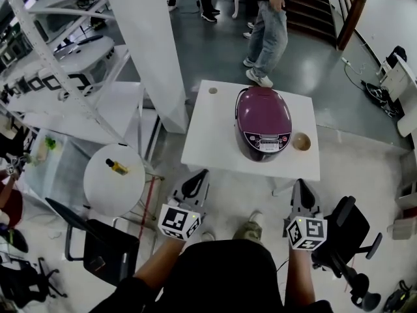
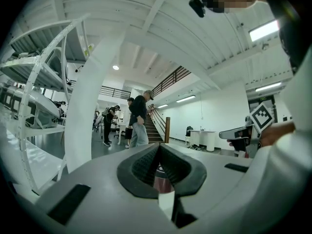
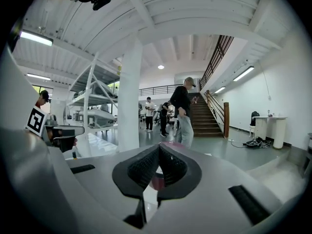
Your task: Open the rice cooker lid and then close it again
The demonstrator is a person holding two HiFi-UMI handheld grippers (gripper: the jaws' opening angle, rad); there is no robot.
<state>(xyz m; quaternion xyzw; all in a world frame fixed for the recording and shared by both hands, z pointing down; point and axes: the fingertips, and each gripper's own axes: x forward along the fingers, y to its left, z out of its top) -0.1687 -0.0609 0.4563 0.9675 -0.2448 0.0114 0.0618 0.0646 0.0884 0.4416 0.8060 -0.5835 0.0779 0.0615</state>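
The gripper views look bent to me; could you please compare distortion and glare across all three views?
Head view: sharp and evenly lit, only a faint sheen on the rice cooker lid. Left gripper view: strong fisheye with black corners, the column bows, the ceiling light is blown out. Right gripper view: same fisheye, with a bright light strip at upper left.

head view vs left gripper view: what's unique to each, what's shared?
Head view only: the rice cooker whole, lid shut, on the white table, a small bowl right of it, a round side table bearing a yellow bottle. Left gripper view only: ceiling lights, and the left tongs close up, pads together on nothing. Both: the white pillar, the person in jeans, the right tongs, and the rice cooker, a mere purple sliver in the left gripper view.
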